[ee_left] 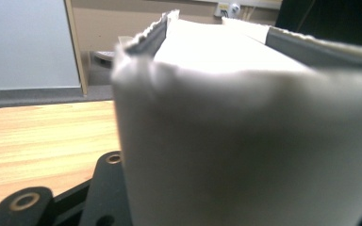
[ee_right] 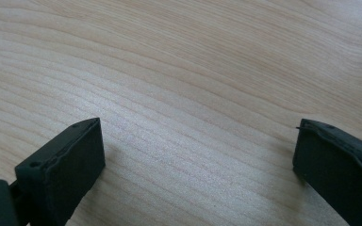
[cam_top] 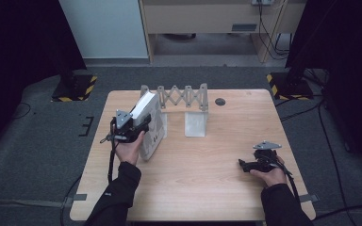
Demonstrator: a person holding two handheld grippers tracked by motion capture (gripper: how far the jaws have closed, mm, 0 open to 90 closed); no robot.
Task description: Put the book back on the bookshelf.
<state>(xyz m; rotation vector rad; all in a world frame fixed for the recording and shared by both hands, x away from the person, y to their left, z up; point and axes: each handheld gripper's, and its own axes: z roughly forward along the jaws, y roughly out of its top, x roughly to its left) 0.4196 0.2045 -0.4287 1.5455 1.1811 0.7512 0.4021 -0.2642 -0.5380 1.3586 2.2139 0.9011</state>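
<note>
A: Start at the near edge of the bench [cam_top: 193, 188]; what sits there?

B: The right gripper [cam_top: 243, 164], low over the wood by the near right corner, held in the person's right hand [cam_top: 269, 175]; in the right gripper view its two black jaws stand wide apart with bare wood grain between them; nothing is held and nothing touches the pads.

A: And the other tool?

B: Farther in, toward the left edge, the left gripper [cam_top: 141, 128] is in the left hand [cam_top: 129, 149]; its jaws are clamped on a thick white book [cam_top: 150, 123]; so far as this grip goes they are drawn in tight against it; the grey three-cornered plate sits on top and the cable hangs down beside the dark sleeve.

A: How does the book stand?

B: Upright on its lower edge, leaning a little toward the far side, its white cover with faint markings turned to the right; in the left gripper view the book's [ee_left: 250, 141] pale spine is close against the camera, blurred, and the page block runs away from it between two covers.

A: What is behind it?

B: A grey expanding book rack [cam_top: 181, 101] near the far edge, its scissor lattice stretched across the middle; the book's far end is just beside the rack's left part, though I cannot tell whether they touch; one upright white divider [cam_top: 195, 123] stands to the right of the book, apart from it; a small dark round hole [cam_top: 220, 101] lies in the bench past the rack, toward the far right corner.
</note>
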